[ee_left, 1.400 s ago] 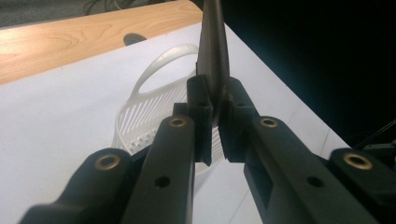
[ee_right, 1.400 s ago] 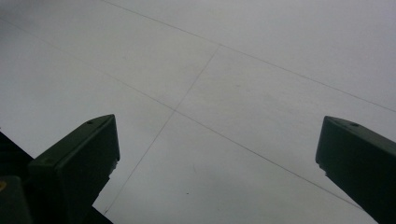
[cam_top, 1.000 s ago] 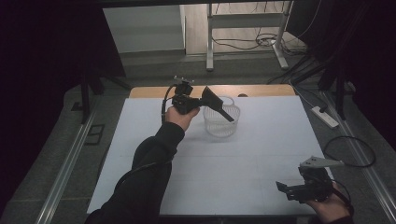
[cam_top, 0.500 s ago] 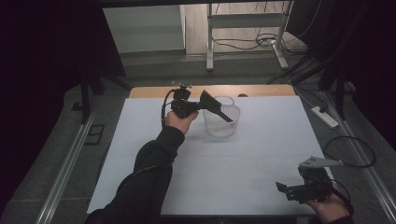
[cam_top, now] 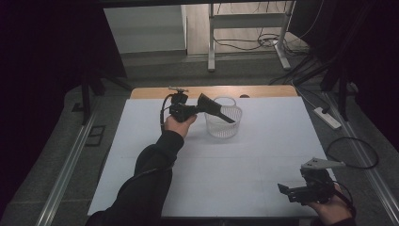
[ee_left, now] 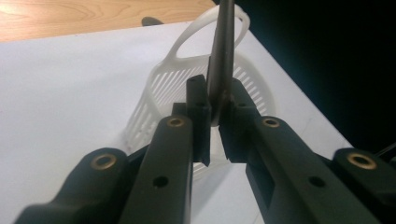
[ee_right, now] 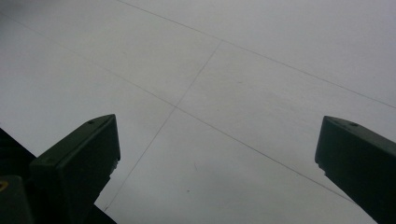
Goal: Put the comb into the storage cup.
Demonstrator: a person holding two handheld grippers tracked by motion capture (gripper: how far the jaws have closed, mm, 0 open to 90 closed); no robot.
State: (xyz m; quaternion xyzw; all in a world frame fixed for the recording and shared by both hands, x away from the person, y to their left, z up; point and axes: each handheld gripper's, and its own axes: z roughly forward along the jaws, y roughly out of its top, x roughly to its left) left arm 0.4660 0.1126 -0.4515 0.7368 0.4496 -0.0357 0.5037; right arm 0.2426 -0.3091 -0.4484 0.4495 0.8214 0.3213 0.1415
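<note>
Placement judged partly done: left gripper (cam_top: 200, 109) (ee_left: 214, 121) clamped tight on dark flat utensil (cam_top: 219, 112) (ee_left: 222, 56), tip angled down over, seemingly inside, the rim of white slotted basket (cam_top: 223, 129) (ee_left: 163, 88) at the far middle of white table (cam_top: 263, 160), with release and withdrawal left to do. Right gripper (cam_top: 284, 190) (ee_right: 217, 154) idle, jaws wide apart and empty, low by the near right corner and close to that table edge. Plenty of bare sheet around the basket except on the far side, with wooden strip (cam_top: 150, 92) and table end near, so best backed out toward the near side
</note>
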